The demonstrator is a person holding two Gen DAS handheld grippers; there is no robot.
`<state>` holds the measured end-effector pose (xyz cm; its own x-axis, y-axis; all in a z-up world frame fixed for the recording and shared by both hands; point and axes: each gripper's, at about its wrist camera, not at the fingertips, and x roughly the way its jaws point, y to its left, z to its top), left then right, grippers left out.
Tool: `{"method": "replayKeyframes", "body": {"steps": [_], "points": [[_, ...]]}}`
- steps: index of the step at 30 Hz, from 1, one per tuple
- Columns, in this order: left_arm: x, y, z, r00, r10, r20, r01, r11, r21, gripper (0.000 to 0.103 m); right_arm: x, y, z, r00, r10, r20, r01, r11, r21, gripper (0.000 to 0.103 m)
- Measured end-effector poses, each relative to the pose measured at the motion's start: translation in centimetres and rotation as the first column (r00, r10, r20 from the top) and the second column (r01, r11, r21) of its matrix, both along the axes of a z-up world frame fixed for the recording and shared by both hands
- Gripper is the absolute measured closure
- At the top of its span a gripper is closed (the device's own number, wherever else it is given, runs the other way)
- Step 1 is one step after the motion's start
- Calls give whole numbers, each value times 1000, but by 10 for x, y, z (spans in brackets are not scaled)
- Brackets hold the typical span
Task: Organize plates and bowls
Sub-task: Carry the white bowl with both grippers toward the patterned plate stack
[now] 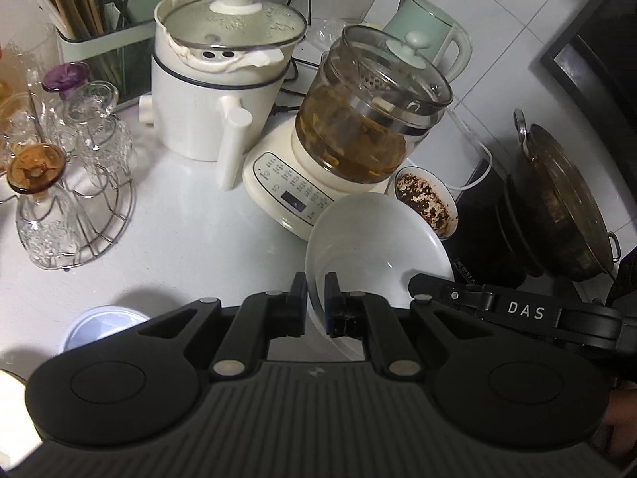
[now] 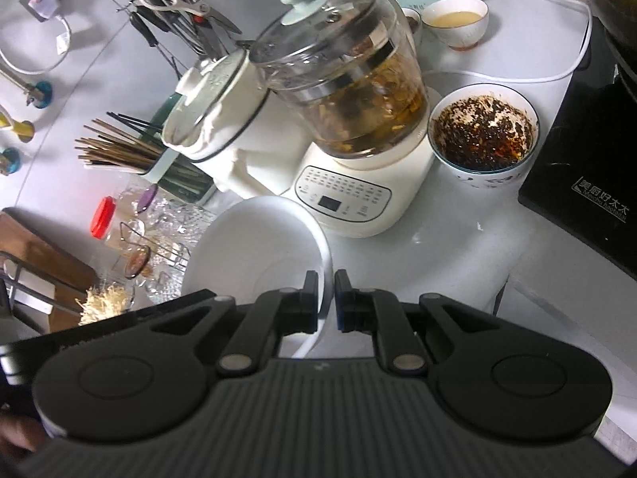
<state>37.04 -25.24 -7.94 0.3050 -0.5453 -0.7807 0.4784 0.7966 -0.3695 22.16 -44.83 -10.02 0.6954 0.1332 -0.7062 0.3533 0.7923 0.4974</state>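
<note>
1. White and crowded, the desk runs under a tiled wall, with appliances and dishes packed along its far side.

2. Nearest in both wrist views is the task's thing: a white plate, held off the desk between the two hands. The left tongs are clamped on its rim at one side and the right tongs are clamped on the rim at the opposite side (each pair of jaws is drawn together with only the thin rim between).

3. To do this step well, I judge both hands should travel together at one pace, so the rim is neither twisted nor pulled out of either grip. Keep the plate clear of the kettle base while carrying it.

4. Orientation: the plate is round, so it has no true long axis. The line that matters runs from one grip to the other, across its width. Its hollow face looks up and towards the cameras, and its far edge tilts towards the appliances.

5. Just beyond the plate stands the glass kettle on its cream base, with the bowl of dark chili sauce just beside it (a spill risk if the plate swings that way).

6. Farther back are the white pot, the chopstick holder and the dark wok.
</note>
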Motion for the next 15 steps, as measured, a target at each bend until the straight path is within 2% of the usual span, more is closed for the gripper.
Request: {"method": "replayKeyframes", "body": {"steps": [8,15], "points": [[-6,26,5,999,41,11,-41,999,0,94,5,19,6,999,44,17,-44,999,-5,92],[-11,55,7,993,114,23,-114,993,3,94,15,43,11,992,118,35,-117,993,-22,91]]}}
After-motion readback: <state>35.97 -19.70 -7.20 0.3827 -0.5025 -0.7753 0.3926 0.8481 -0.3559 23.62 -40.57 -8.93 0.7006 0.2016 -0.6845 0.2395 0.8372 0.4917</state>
